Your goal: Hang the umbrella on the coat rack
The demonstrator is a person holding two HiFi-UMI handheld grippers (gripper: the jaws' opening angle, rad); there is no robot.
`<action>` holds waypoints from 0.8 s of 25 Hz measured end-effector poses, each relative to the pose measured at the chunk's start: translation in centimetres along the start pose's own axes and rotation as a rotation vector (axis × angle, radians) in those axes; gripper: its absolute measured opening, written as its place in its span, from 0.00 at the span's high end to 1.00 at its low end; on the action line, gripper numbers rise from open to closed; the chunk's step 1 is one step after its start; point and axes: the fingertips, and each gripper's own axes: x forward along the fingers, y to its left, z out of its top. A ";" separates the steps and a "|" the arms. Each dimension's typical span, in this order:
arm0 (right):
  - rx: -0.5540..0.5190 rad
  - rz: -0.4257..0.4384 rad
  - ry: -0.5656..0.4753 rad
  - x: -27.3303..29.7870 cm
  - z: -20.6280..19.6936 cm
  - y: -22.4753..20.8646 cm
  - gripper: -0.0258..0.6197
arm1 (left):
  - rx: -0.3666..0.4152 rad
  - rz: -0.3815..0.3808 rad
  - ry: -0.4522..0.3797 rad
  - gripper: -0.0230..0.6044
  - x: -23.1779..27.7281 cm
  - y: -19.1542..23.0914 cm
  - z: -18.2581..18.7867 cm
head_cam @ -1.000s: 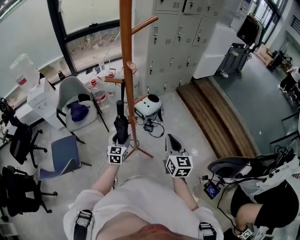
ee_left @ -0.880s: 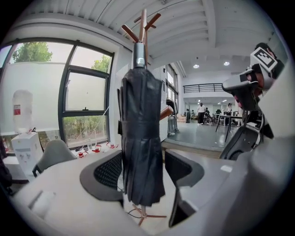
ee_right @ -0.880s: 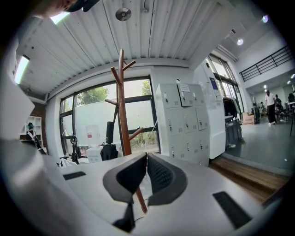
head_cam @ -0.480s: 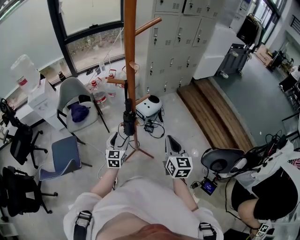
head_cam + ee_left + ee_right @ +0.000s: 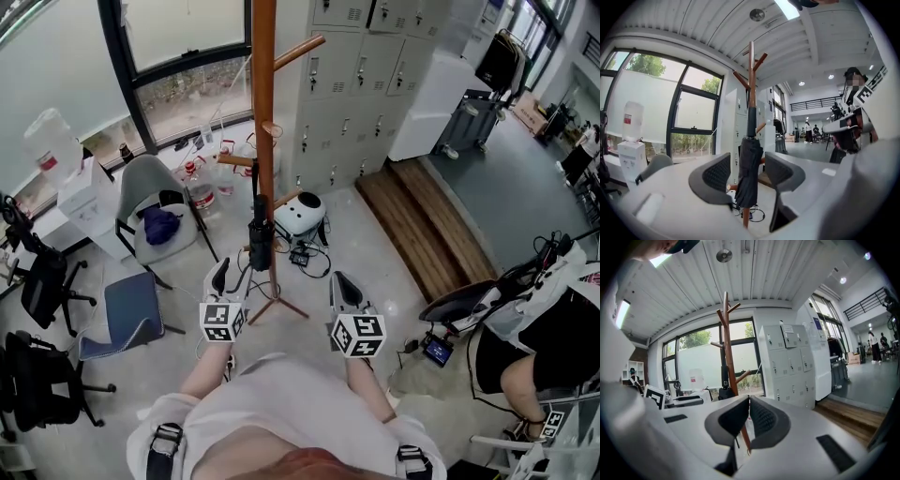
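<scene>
Umbrella (image 5: 260, 240) on rack (image 5: 263, 103), clear of left tool (image 5: 225, 272); jaws closing, empty.

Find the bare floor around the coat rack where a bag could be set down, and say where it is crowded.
Bare floor lies between the coat rack and the wooden step. Crowded: the window side, with grey chair, blue chair, bottles, and cables by the rack's foot.

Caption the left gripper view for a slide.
Folded black umbrella hangs on the wooden coat rack, framed beyond the closing, empty jaws of the left gripper.
</scene>
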 end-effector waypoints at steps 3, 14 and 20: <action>0.002 0.003 -0.025 -1.1 0.1 1.0 0.95 | -0.017 -0.006 -0.036 0.63 -1.8 0.0 1.5; -0.005 0.001 -0.044 -1.9 0.5 1.2 0.95 | 0.139 -0.012 -0.179 0.95 -5.4 -1.3 6.2; -0.036 0.021 -0.051 -1.6 1.0 1.2 0.95 | -0.014 -0.020 -0.160 0.95 -4.9 -1.0 5.6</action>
